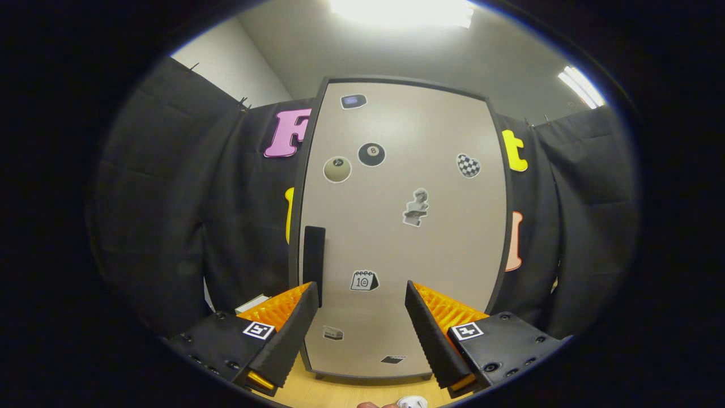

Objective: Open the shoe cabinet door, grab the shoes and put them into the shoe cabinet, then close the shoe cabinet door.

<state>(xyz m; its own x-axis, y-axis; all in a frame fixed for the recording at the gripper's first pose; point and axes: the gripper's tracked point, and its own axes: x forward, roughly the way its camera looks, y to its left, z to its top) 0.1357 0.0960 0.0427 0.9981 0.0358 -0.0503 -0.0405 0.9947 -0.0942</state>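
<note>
Gripper view: the gripper (359,294) is spread wide, holding nothing, facing the closed shoe cabinet door (402,226). Its dark handle (314,258) sits just beyond the left finger. A white shoe (412,403) peeks below on the wooden surface (345,394). Risk: fingers slipping off the slim handle if misaligned.

Gripper-mounted fisheye, facing closed shoe cabinet door (402,226) head-on, near

Claw (360,290), ridged fingers, square tags, screws
</note>
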